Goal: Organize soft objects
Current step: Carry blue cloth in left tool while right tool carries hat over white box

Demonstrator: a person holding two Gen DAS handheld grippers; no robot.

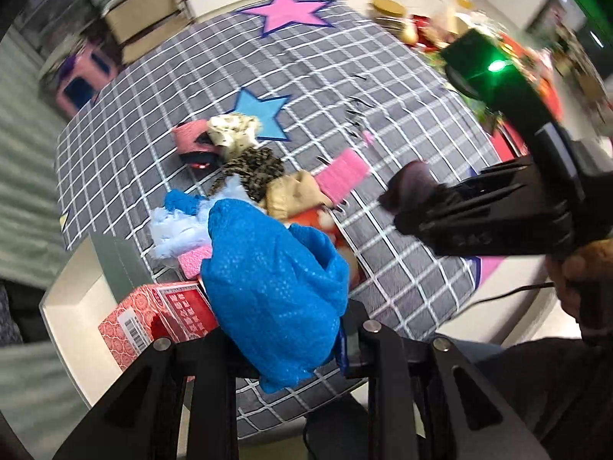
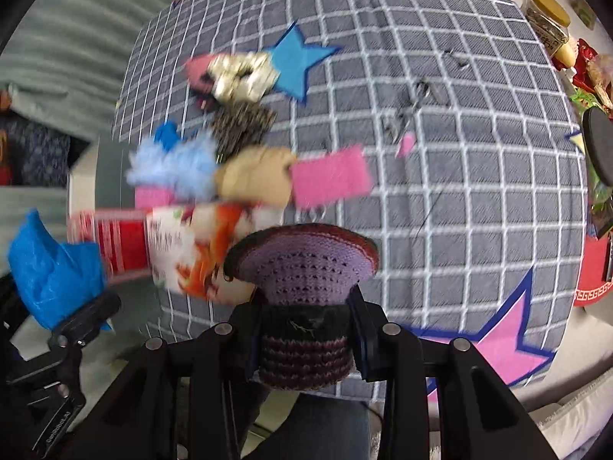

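Grey checked cloth (image 2: 459,153) with star patches covers the table; its right half lies bare apart from a few small dark bits (image 2: 406,115) and a pink scrap (image 2: 405,145). The cloth's near edge drops onto a pale tabletop (image 1: 72,306) at lower left. The far right rim is crowded with a jar with a yellow lid (image 2: 546,19) and red packaging.

Soft items sit bunched on the cloth's left half, touching one another: a cream patterned cloth (image 1: 231,132) over a pink piece (image 1: 189,140), a dark speckled fabric (image 1: 254,170), a tan piece (image 1: 295,193), a pink sponge-like rectangle (image 1: 343,176), and a pale blue fluffy tuft (image 1: 176,230). A red patterned box (image 1: 153,318) sits at the cloth's near-left edge, on the pale tabletop.

Left gripper (image 1: 283,341) is held low over the near edge, fingers pinching a blue mesh fabric (image 1: 272,287) that bulges up and hides much of the pile behind it.

Right gripper (image 2: 306,329) is lifted above the cloth's near side, jaws clamped on a purple knitted item (image 2: 306,268), lilac on top with dark banding below. In the left view it enters from the right, with a hand (image 1: 586,280) on its handle, cut off by the frame.

Right view is motion-smeared; the white and orange printed thing (image 2: 203,253) beside the knit is probably a package, not clear enough to tell.
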